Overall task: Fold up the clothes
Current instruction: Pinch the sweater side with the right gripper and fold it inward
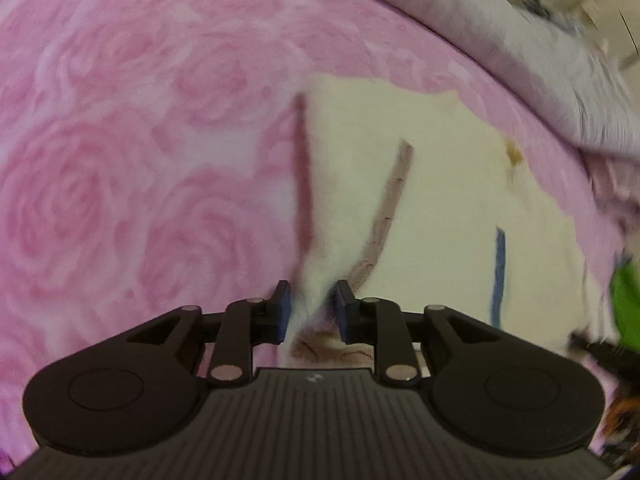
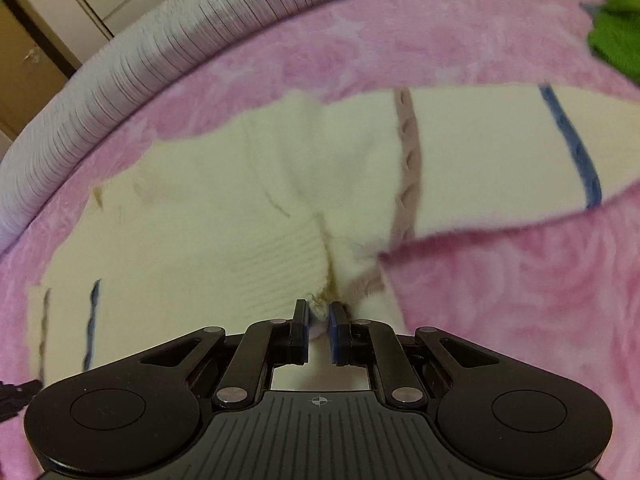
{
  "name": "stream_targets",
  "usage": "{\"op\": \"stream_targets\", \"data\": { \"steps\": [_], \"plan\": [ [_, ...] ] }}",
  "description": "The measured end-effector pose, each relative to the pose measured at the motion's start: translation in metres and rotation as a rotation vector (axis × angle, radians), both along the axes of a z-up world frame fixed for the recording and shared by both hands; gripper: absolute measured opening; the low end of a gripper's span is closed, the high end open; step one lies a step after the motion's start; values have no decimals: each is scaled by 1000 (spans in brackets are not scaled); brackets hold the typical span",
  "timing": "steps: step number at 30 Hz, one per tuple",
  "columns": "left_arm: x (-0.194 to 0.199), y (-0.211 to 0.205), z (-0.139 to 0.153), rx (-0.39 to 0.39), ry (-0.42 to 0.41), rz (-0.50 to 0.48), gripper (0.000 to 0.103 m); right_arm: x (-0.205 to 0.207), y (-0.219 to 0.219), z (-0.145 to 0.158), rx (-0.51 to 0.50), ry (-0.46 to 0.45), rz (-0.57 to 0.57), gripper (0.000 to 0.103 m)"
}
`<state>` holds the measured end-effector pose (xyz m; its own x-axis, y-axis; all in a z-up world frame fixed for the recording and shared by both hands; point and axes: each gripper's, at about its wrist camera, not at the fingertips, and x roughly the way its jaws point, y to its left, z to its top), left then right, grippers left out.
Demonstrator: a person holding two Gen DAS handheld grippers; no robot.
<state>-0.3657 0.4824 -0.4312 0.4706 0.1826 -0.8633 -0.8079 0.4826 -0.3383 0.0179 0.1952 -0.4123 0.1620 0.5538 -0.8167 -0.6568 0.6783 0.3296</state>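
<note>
Pink rose-print blanket (image 1: 100,160) fills most of what I see, spread over a bed with a grey ribbed cover (image 2: 100,60) bunched along its far edge. On the blanket lies the cream garment (image 2: 180,220), mostly flat, with a mauve stripe (image 2: 410,152) and a blue stripe (image 2: 576,148) crossing it. A green item (image 2: 616,28) sits off at one side. My right gripper (image 2: 319,312) has its jaws clamped on a pinched edge of the cream cloth. My left gripper (image 1: 310,294) has its jaws narrowly apart with a raised ridge of cloth between them; I cannot tell whether the pads (image 1: 285,300) truly bite. That is my worry: if the left hold is loose, lifting both corners could drop 1 side and skew the fold. The plush blanket may also get pinched.
</note>
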Motion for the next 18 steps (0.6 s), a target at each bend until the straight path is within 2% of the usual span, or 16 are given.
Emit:
{"op": "stream_targets", "data": {
  "steps": [4,8,11,14,18],
  "plan": [
    [2,-1,2,17,3,1,23,-8,-1,21,96,-103,7,8],
    [0,-1,1,17,3,27,26,-8,5,0,0,-106,58,8],
    [-1,-1,1,17,2,47,25,-9,3,3,49,-148,61,8],
    [-2,-1,0,17,2,67,25,-13,7,5,39,-189,79,8],
    [-7,-5,9,48,13,108,26,-7,4,-7,-31,-127,68,9]
  ]
}}
